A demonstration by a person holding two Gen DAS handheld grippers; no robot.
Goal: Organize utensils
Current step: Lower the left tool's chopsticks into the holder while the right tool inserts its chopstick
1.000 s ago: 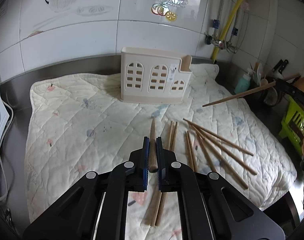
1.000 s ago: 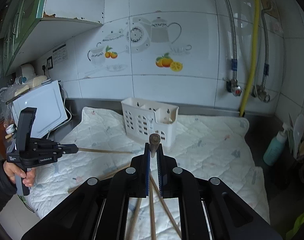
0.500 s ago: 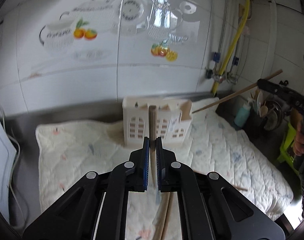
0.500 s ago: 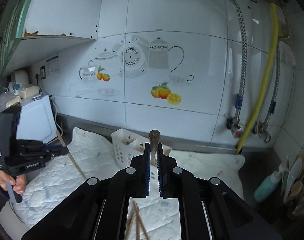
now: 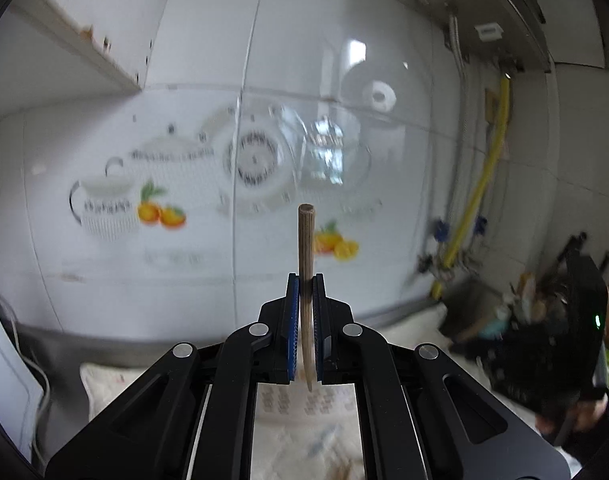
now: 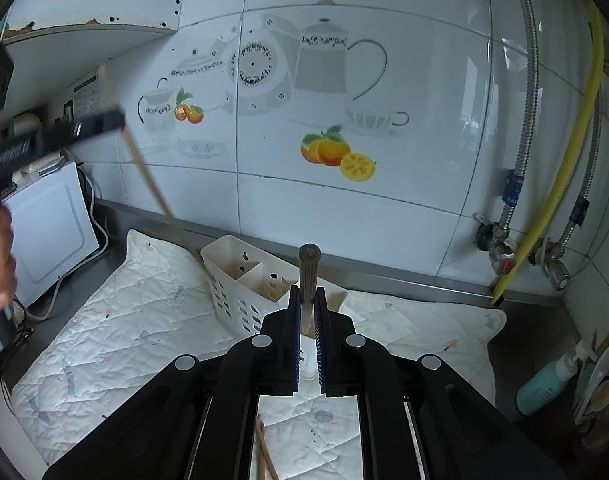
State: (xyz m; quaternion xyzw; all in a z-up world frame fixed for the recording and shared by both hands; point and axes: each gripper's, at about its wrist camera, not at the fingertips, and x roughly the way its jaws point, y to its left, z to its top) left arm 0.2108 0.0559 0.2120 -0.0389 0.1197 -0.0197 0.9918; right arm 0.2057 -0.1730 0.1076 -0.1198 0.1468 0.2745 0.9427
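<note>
My left gripper (image 5: 305,286) is shut on a wooden chopstick (image 5: 305,248), held high and tilted up toward the wall. In the right wrist view that left gripper (image 6: 104,120) shows at upper left, its chopstick (image 6: 150,184) slanting down to the rim of the cream utensil holder (image 6: 240,292). My right gripper (image 6: 307,296) is shut on another wooden chopstick (image 6: 308,270), just in front of the holder. The right gripper (image 5: 560,332) shows blurred at the right of the left wrist view.
A white quilted mat (image 6: 124,328) covers the steel counter. Loose chopsticks (image 6: 264,452) lie on it below my right gripper. A white appliance (image 6: 48,232) stands at left. Pipes and a yellow hose (image 6: 560,168) run down the wall. A teal bottle (image 6: 544,384) stands at right.
My left gripper has lifted and pitched up, so its view left the mat for the wall; its chopstick now slants down to the holder's rim. My right gripper moved closer to the holder.
</note>
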